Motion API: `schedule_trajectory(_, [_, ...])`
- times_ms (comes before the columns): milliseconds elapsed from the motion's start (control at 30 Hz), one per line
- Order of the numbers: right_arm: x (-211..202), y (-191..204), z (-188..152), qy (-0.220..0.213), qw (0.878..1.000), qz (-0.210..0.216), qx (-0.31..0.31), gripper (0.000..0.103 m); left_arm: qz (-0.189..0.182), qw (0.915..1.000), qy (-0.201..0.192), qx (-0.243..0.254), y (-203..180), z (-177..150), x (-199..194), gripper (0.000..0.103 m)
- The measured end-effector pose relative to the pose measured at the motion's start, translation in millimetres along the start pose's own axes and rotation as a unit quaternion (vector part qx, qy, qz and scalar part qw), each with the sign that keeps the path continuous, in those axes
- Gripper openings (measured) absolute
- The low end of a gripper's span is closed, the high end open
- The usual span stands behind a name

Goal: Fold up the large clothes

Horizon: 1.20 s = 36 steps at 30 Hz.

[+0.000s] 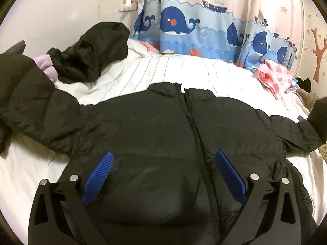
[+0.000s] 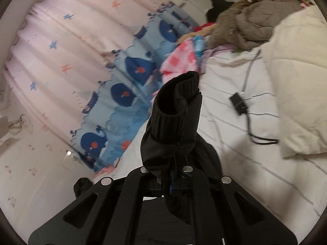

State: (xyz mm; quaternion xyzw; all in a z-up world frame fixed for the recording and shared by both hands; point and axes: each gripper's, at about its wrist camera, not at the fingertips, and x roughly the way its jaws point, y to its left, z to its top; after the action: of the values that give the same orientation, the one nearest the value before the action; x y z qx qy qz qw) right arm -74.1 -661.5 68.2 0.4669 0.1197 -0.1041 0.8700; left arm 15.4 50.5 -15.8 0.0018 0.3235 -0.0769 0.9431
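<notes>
A black puffer jacket [image 1: 159,126] lies front up on the striped white bed sheet [image 1: 163,71], zipper down its middle and both sleeves spread out. My left gripper [image 1: 163,159] hovers open over the jacket's lower front, blue pads wide apart with nothing between them. In the right wrist view my right gripper [image 2: 175,163] is shut on the jacket's right sleeve [image 2: 171,126], pinched just below the ribbed cuff [image 2: 179,94], which stands up above the bed. The lifted sleeve end shows at the right edge of the left wrist view as a dark blur.
Another black jacket [image 1: 90,53] and a lilac garment [image 1: 47,65] lie at the far left. A pink checked cloth [image 1: 273,77] sits at the back right. A whale-print curtain [image 1: 194,20] hangs behind. A cream duvet [image 2: 302,77], grey-brown coat [image 2: 251,26] and black charger cable [image 2: 241,104] lie to the right.
</notes>
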Motion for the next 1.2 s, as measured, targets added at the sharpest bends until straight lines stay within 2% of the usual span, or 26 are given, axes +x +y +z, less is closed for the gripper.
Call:
schedule_trajectory(600, [24.3,127.5,-35.4,0.043,0.993,0.089,-0.063,0.004,0.01,0.9998,-0.014,-0.003,7.8,2.6,-9.0,0.096])
schedule_trajectory(1000, [58.3,235.7,-104.1,0.098,0.978,0.145,-0.113,0.004,0.021,0.9994,-0.027,0.007,13.1,5.8,-17.2,0.096])
schedule_trajectory(1200, [72.0,276.7,-139.2,0.124,0.969,0.17,-0.128,0.004,0.025,0.9994,-0.024,0.001,18.3,6.7,-17.7,0.096])
